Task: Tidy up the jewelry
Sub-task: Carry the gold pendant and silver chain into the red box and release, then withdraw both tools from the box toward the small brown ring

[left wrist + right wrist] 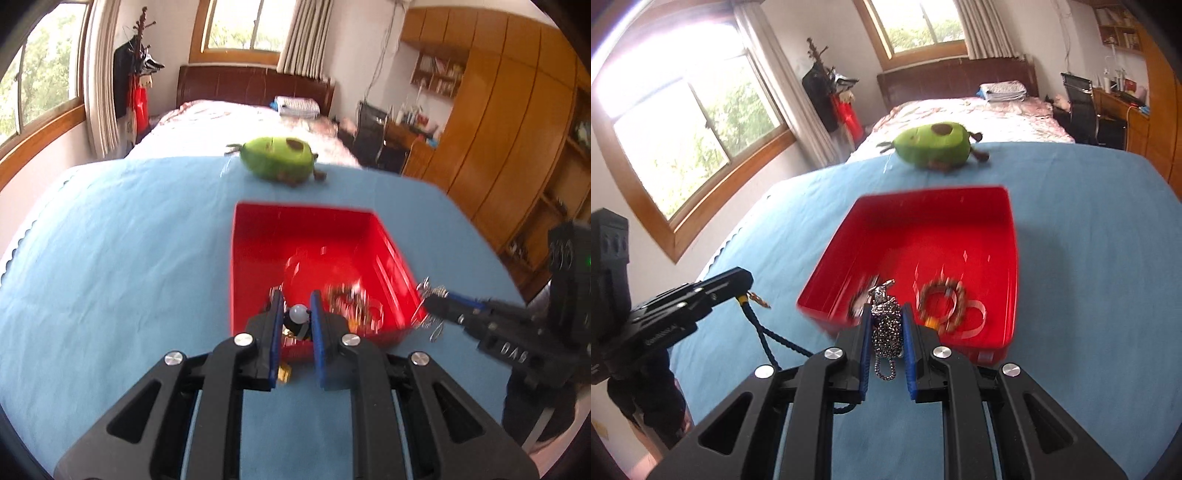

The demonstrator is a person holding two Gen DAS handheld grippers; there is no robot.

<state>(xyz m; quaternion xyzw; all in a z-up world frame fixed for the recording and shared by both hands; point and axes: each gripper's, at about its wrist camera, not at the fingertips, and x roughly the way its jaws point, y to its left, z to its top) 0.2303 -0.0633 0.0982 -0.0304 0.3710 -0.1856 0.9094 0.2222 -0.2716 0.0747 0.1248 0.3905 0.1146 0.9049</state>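
The left gripper (295,314) has its jaws clamped on a necklace (298,316) with a pale round bead and small gold parts, and a dark blue twisted cord (764,334) hangs from it in the right wrist view. The right gripper (886,319) has its jaws pinched on a bunched silver ball chain (885,325), loops of which dangle below the pads. Both pieces are held just at the near edge of the red tray (1012,236), which sits in the middle of the tabletop (110,258) under a light blue cloth. Both should handle as light and limp: the chain is slick metal that sags and can slide through the pads or snag on other links, so a pinch on a gathered clump looks safer than on a single strand; the cord is soft and grippy, while its bead is hard and smooth, likely to roll out of a grip. Inside the tray lie a beaded bracelet (942,299) and clear glossy rings (973,317), blurred. A plush green avocado toy (932,147) rests near the far edge. The tray is rigid, shiny plastic with sloping walls.
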